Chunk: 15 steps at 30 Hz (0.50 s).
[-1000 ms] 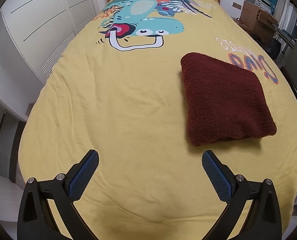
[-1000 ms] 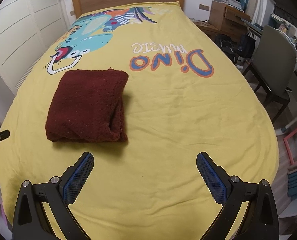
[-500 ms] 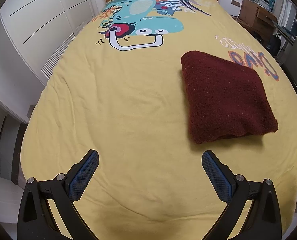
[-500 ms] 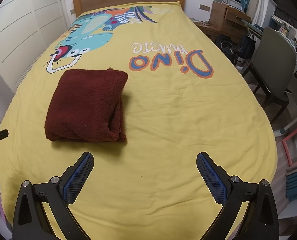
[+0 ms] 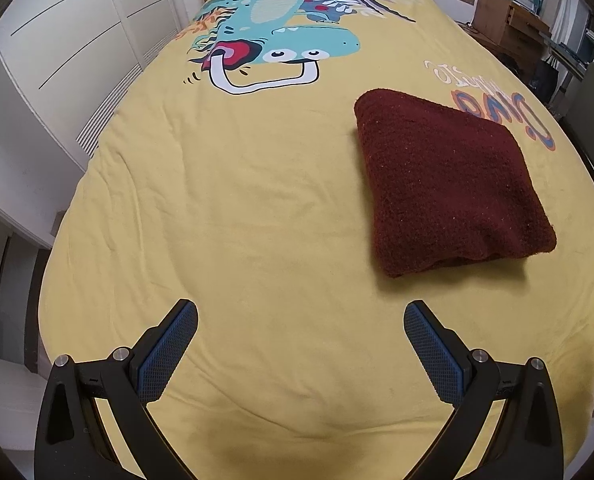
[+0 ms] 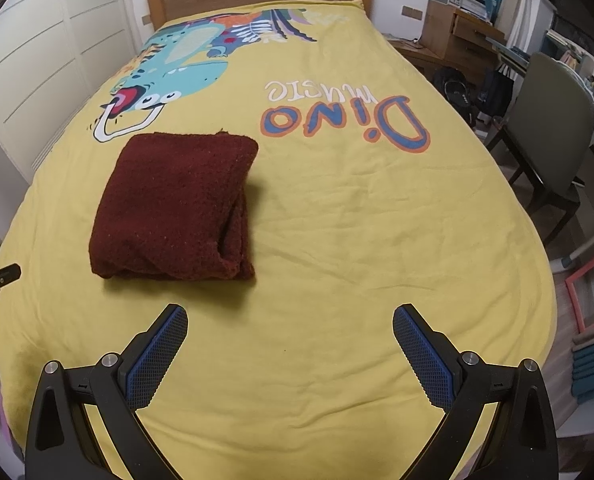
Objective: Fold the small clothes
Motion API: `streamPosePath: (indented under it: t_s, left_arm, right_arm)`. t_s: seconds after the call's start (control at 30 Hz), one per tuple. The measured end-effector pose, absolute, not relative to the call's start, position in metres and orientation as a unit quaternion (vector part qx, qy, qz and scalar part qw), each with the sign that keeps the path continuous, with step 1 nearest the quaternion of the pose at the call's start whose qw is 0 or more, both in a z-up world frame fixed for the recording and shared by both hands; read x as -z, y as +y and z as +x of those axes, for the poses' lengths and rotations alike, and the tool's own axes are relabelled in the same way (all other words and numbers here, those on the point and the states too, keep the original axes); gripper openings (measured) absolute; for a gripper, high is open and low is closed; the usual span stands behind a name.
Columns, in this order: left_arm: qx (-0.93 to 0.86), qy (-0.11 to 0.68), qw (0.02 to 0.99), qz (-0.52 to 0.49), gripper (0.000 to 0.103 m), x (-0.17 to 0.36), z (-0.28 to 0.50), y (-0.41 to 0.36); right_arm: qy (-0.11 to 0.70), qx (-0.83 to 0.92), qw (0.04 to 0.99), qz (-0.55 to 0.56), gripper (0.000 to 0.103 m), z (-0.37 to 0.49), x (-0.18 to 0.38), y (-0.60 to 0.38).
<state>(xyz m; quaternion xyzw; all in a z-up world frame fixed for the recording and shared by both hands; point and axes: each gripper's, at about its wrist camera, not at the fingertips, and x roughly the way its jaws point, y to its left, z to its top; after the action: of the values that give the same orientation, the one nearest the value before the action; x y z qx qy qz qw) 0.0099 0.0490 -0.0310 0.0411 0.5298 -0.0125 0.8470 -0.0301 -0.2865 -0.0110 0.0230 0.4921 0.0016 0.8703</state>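
Both tools, left tool (image 5: 300, 312) and right tool (image 6: 290, 317), gape empty; folded maroon garment's (image 6: 173, 208) type is unclear.

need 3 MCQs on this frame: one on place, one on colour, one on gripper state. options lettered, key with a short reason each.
1. Where does the folded garment lie on the yellow bedspread?
A. Just in front of the dinosaur print
B. On top of the word Dino
C. Hanging off the foot of the bed

2. What colour is the garment?
A. Navy blue
B. Dark red
C. Grey

3. How do the left gripper and right gripper stand?
A. Both shut on the garment
B. Left shut on cloth, right open
C. Both open and holding nothing

Key:
1 A: in the right wrist view the garment sits just nearer than the dinosaur's mouth, left of the lettering.
2 B: its fuzzy fabric is maroon in both views.
3 C: each pair of blue pads is spread wide over bare bedspread, apart from the garment.
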Motion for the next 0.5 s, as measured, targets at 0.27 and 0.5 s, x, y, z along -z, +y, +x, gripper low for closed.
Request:
streamPosePath:
  t_s: [0.27,0.5]
  left_arm:
    - [0.011,0.528,0.848,0.041,0.102,0.0286,0.0107,0.05]
    - [0.012,0.53,0.847,0.038,0.102,0.0291,0.0124,0.0516]
  right_arm:
    - [0.491,-0.003,0.871,0.021,0.103,-0.0274,0.0105,-0.2854]
    - [0.497,-0.009,0.867,0.012,0.103,-0.0253,0.0131,-0.2817]
